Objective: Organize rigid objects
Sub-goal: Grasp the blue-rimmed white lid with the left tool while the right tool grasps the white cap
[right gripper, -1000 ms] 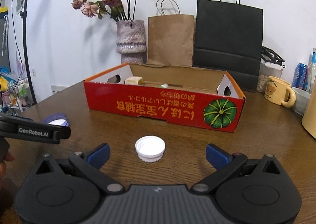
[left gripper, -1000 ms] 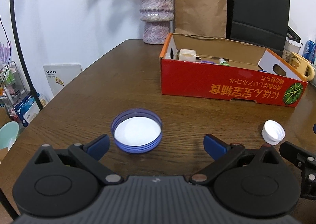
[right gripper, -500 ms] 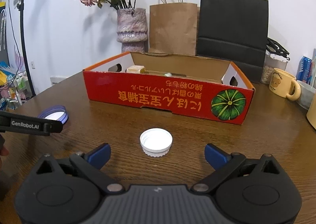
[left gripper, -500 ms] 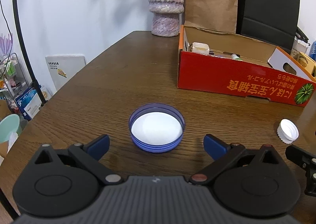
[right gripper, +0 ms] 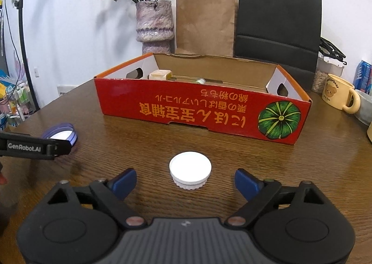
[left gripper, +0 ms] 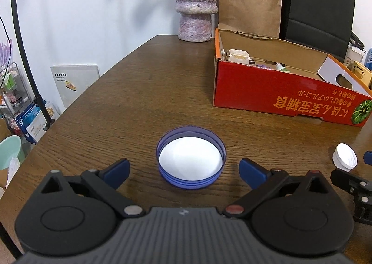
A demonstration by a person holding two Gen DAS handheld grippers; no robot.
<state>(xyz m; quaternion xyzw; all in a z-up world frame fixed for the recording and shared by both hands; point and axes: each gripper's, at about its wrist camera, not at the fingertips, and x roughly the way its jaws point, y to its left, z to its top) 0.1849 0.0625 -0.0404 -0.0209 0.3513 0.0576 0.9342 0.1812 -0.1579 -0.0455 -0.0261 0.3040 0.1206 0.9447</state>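
A wide blue jar lid (left gripper: 190, 159) lies rim-up on the wooden table, white inside. My left gripper (left gripper: 184, 172) stands open around its near edge, both blue pads clear of it. A small white ribbed cap (right gripper: 190, 172) lies on the table in front of the red cardboard box (right gripper: 202, 112). My right gripper (right gripper: 185, 181) straddles the cap's near side; its jaws are closing, the pads still apart from the cap. The white cap (left gripper: 345, 158) also shows at the right of the left wrist view. The box (left gripper: 279, 94) holds a few small items.
Behind the box stand a purple vase (right gripper: 154, 26) with dried flowers, a brown paper bag (right gripper: 205, 24) and a black bag (right gripper: 279, 24). A yellow mug (right gripper: 338, 95) sits at the right. The table's left edge drops to a shelf and floor clutter (left gripper: 23, 110).
Both grippers have come forward: the blue lid and the white cap now sit between their fingertips. The right gripper's pads have drawn slightly closer together.
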